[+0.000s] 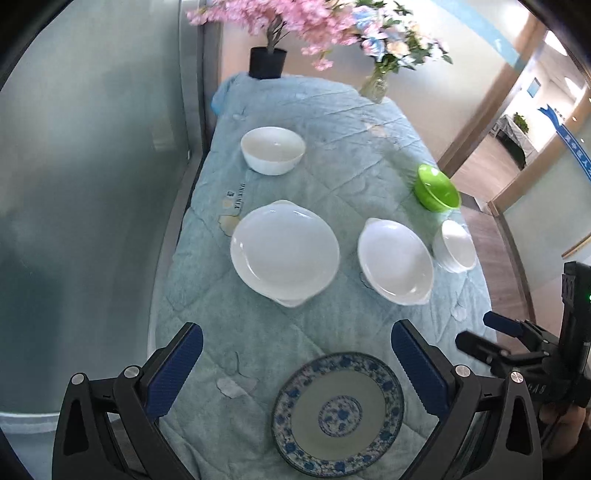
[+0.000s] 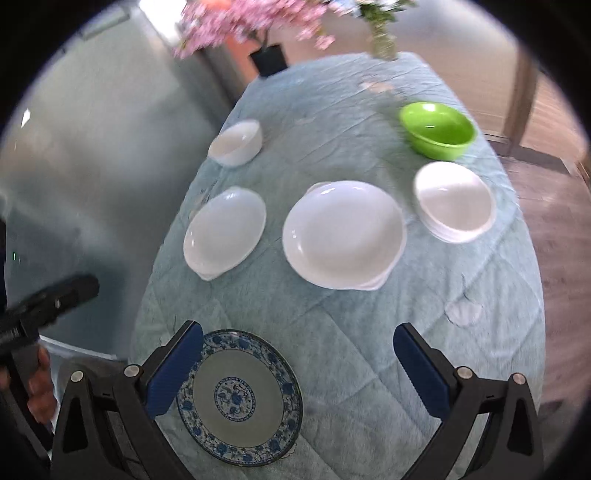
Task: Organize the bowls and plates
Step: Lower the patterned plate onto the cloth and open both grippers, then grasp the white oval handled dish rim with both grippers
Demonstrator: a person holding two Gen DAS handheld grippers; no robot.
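- Patterned plate [image 1: 338,413]: blue-and-white, upright, flat on the cloth at the table's 6 o'clock edge.
- Large white dish [image 1: 284,251]: eared, upright, mid-table at 9 o'clock.
- Smaller white dish [image 1: 395,260]: eared, just beside it toward 3 o'clock.
- Small white bowl [image 1: 454,245]: at the 3 o'clock edge.
- Green bowl [image 1: 437,188]: at 2 o'clock.
- Deep white bowl [image 1: 272,149]: at 11 o'clock.

- I see the pink blossoms [image 2: 236,22] smeared by blur and cut by the top edge.
- Flower vase [image 2: 382,40] blurred in my right view.
- My left finger covers the patterned plate [image 2: 240,398] rim.
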